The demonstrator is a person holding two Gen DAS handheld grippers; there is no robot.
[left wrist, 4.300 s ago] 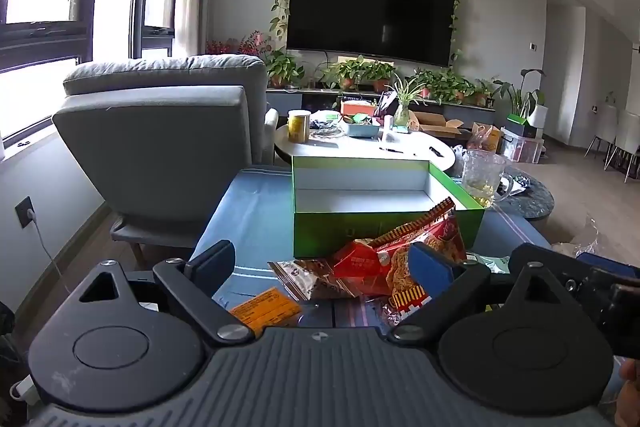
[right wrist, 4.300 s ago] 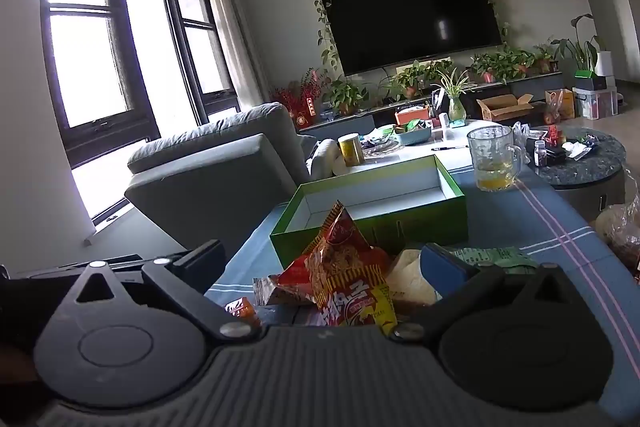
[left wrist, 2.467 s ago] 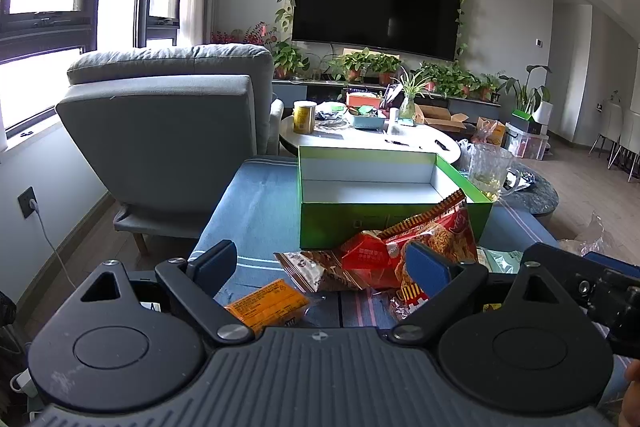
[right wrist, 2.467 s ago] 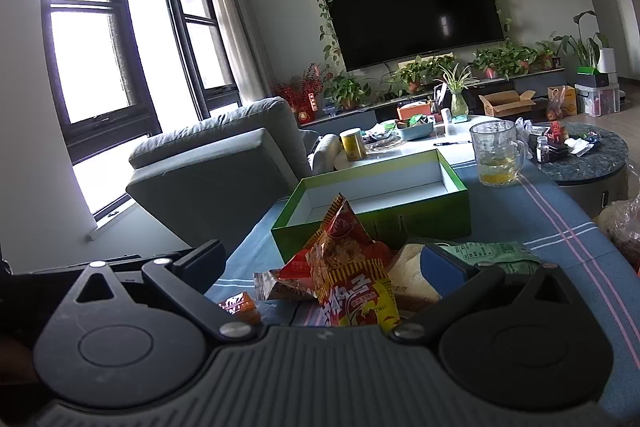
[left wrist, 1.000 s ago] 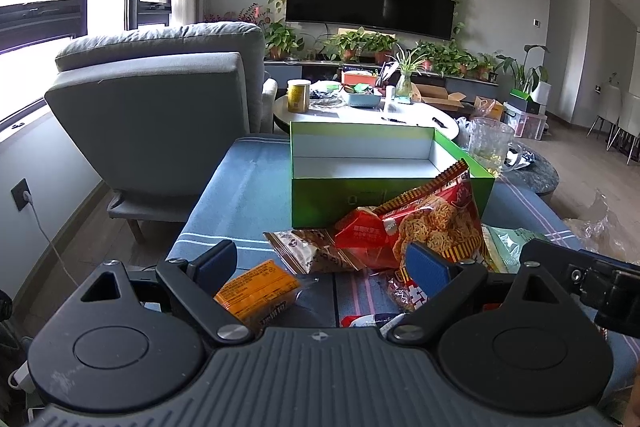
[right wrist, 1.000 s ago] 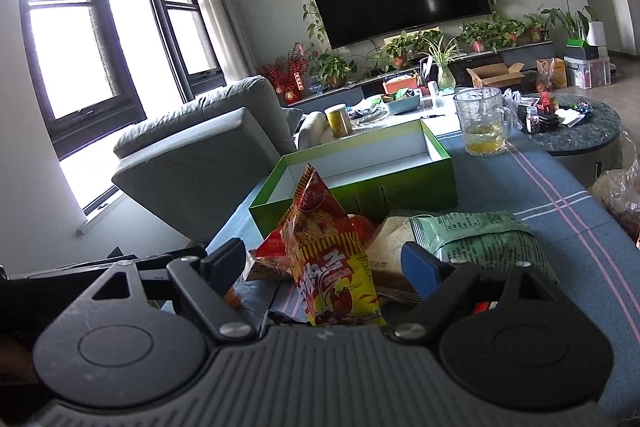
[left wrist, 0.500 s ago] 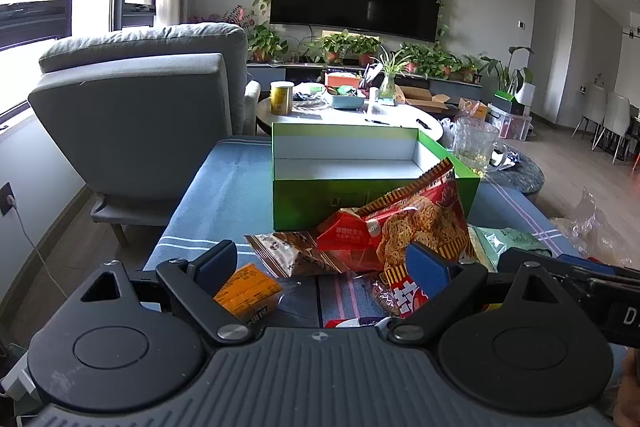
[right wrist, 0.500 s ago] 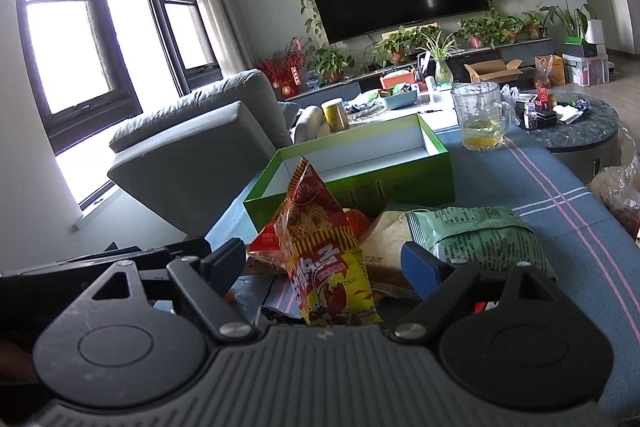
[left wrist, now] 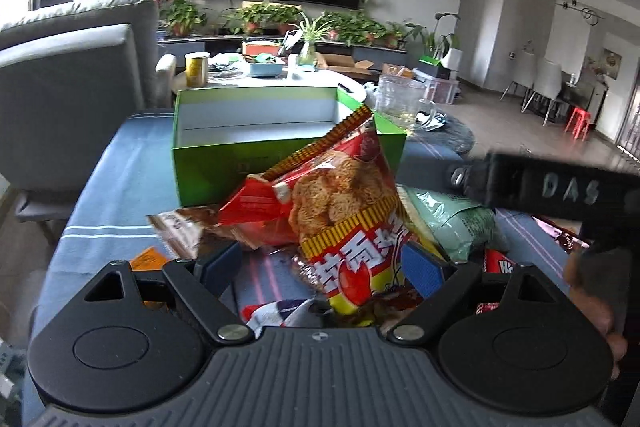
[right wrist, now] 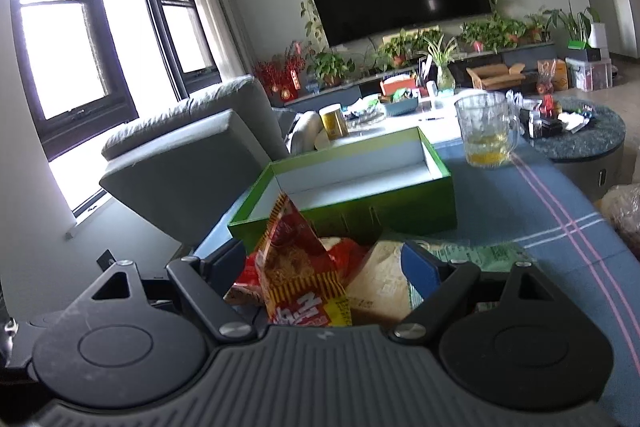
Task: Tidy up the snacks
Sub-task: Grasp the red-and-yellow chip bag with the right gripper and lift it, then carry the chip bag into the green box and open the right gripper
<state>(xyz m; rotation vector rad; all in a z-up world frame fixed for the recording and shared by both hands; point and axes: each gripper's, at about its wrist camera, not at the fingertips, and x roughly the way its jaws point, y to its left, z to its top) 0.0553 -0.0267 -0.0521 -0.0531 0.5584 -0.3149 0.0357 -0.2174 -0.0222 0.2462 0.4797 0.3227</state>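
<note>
— Several snack packets lie heaped on the blue striped counter (left wrist: 120, 187), just in front of the green box (left wrist: 280, 131). Topmost is a red-and-yellow noodle-snack bag (left wrist: 344, 195), propped up at a tilt with its top edge leaning toward the box.

— Where is the left hand-held gripper (left wrist: 320, 263)?

— Low over the heap, the bag's lower part between its blue pads. Its jaws are closing, but the pads do not press on the bag yet.

— And the right hand-held gripper (right wrist: 324, 263)?

— Its jaws stand apart around the same bag (right wrist: 296, 267), gripping nothing. From the left wrist view its dark body (left wrist: 552, 187) shows at the right, with the person's hand (left wrist: 592, 291) below it.

— What else is in the heap?

— One pale green packet (left wrist: 456, 223) to the right, a brown packet (left wrist: 180, 227) and an orange one (left wrist: 150, 259) to the left. The box is open and white inside. Beyond its right corner stands a glass mug (right wrist: 486, 131) with yellow liquid.
</note>
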